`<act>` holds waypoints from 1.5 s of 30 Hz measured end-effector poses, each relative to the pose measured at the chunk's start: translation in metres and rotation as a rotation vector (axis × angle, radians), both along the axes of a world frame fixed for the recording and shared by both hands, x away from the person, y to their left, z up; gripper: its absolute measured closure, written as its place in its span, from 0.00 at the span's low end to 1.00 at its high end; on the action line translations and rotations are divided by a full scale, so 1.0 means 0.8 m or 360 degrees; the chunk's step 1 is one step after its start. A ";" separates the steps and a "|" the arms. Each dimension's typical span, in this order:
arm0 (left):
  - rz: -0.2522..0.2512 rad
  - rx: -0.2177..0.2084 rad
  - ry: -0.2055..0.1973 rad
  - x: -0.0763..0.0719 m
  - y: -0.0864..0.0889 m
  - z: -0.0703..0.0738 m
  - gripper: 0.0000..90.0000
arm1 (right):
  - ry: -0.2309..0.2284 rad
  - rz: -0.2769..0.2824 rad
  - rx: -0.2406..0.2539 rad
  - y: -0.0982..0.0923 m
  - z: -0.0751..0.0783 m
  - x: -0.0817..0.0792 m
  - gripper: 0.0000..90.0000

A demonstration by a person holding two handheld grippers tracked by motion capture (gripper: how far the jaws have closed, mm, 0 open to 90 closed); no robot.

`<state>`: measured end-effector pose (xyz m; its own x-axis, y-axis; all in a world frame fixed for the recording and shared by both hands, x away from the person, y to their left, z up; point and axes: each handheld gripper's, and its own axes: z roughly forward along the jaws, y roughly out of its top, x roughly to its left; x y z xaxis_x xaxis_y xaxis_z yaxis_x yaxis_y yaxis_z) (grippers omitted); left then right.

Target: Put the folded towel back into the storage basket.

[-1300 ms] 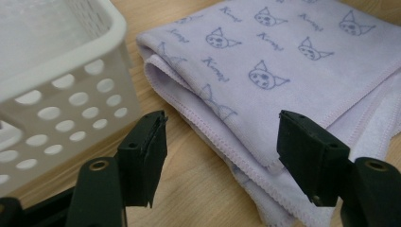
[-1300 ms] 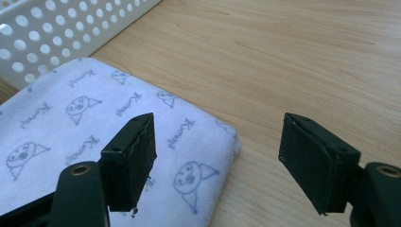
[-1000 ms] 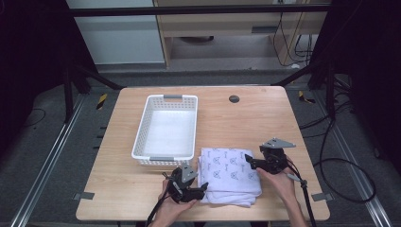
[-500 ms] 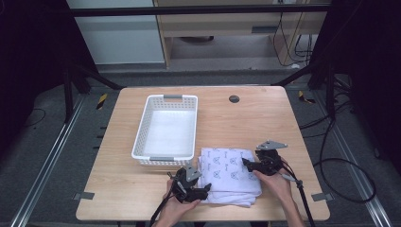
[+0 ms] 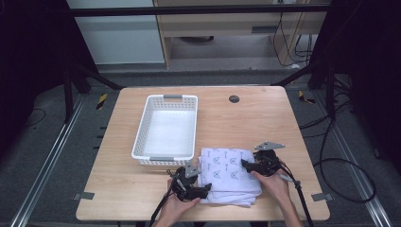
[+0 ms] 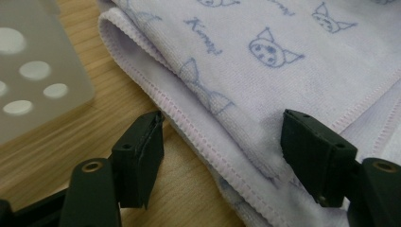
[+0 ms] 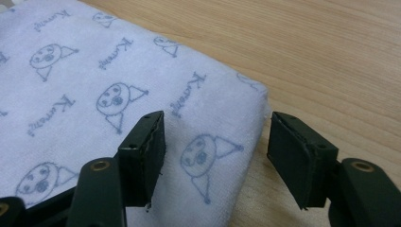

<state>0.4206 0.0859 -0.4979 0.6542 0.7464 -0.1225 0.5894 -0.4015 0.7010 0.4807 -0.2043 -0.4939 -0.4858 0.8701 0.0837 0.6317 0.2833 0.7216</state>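
A folded towel (image 5: 229, 175) lies low and centre on the table (image 5: 283, 118), just right of a white basket (image 5: 165, 127). The left tool (image 5: 205, 189) is spread, opening, straddling its hem; the right tool (image 5: 245, 164) is spread too (closing), astride its corner. Print reads roughly "Kuromi".

Right gripper (image 5: 247, 165) lower, jaws narrower

Towel (image 5: 230, 174): woven cloth, matt, fine terry-like texture, pale lilac with blue print, stitched hem. Table (image 5: 265, 123): light wood, visible grain, smooth satin finish. Basket (image 5: 140, 137): white perforated plastic, slightly glossy. Left gripper (image 6: 222, 142) and right gripper (image 7: 215, 153): black matt plastic, ridged pads.
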 end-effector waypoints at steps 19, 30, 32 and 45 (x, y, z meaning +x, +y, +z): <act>-0.0019 -0.0061 0.0064 -0.001 -0.005 0.002 0.55 | 0.0106 -0.0023 0.0133 0.003 -0.002 0.000 0.67; -0.0026 -0.0121 0.0093 -0.003 -0.005 0.005 0.79 | 0.0075 -0.0019 0.0102 0.010 0.005 -0.002 0.82; -0.0023 -0.0118 0.0082 -0.004 -0.005 0.006 0.81 | 0.0074 -0.0017 0.0100 0.010 0.008 -0.002 0.83; -0.0063 -0.0174 -0.0002 -0.010 0.005 0.032 0.82 | -0.0016 0.0023 0.0208 0.006 0.039 -0.018 0.83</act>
<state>0.4125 0.0897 -0.4723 0.6831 0.7022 -0.2006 0.5735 -0.3458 0.7426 0.4659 -0.1997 -0.4631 -0.4994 0.8451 0.1908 0.6209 0.1955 0.7591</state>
